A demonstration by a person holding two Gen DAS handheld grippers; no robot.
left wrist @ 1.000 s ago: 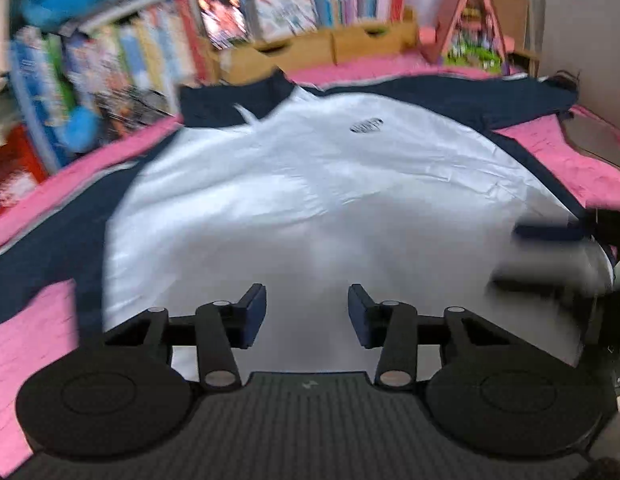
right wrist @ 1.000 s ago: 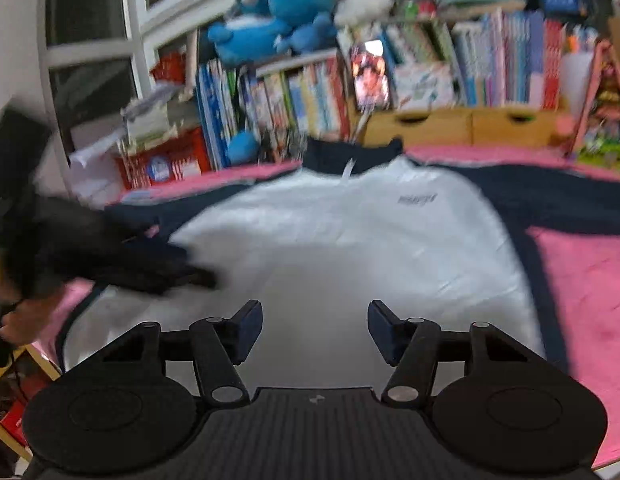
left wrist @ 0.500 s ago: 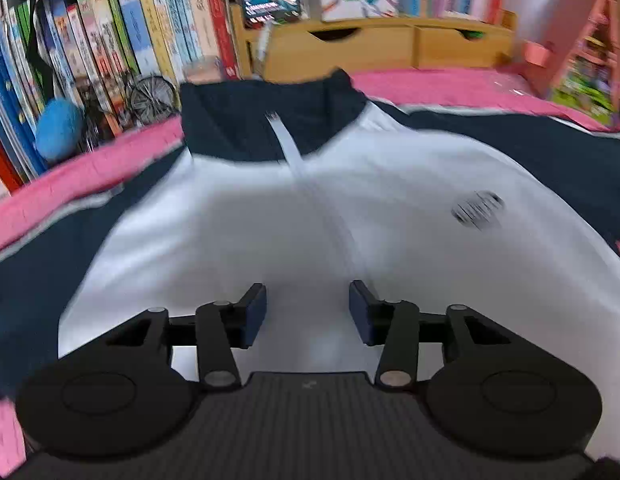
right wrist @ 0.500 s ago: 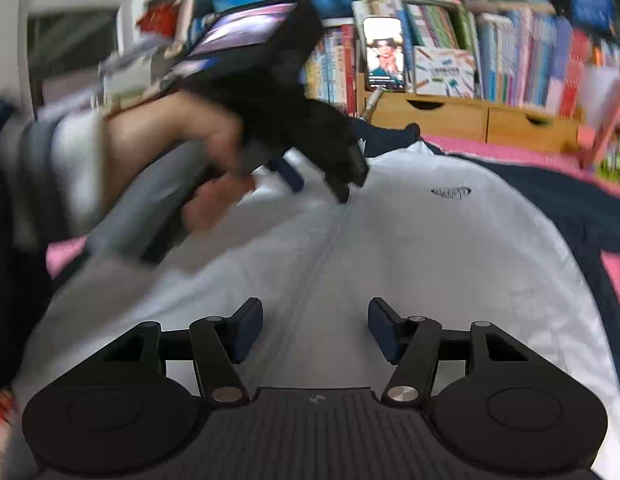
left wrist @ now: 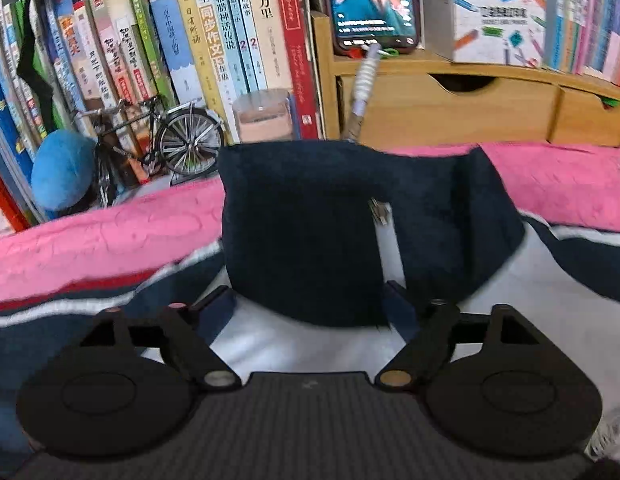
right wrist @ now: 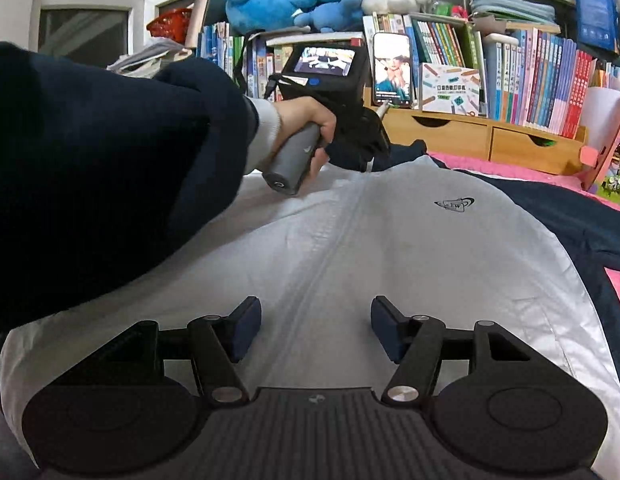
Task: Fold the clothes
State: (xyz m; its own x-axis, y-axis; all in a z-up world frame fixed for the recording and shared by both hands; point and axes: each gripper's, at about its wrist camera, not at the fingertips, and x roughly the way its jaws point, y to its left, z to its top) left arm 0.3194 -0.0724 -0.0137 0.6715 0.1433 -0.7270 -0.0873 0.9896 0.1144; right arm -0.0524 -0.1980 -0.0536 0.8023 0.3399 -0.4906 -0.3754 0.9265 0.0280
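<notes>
At frame centre, the left gripper [left wrist: 310, 304] is opening wide around the jacket's navy collar [left wrist: 334, 236]; the right gripper [right wrist: 312, 328] hovers half-open, empty, over the white jacket [right wrist: 390, 248] front.

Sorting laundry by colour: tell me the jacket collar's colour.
Dark navy. The collar shows best in the left wrist view, above the white jacket front.

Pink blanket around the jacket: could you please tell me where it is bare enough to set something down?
Bare pink blanket lies between the jacket's collar and the books, and again right of the collar below the wooden drawers. The model bicycle corner is crowded.
</notes>
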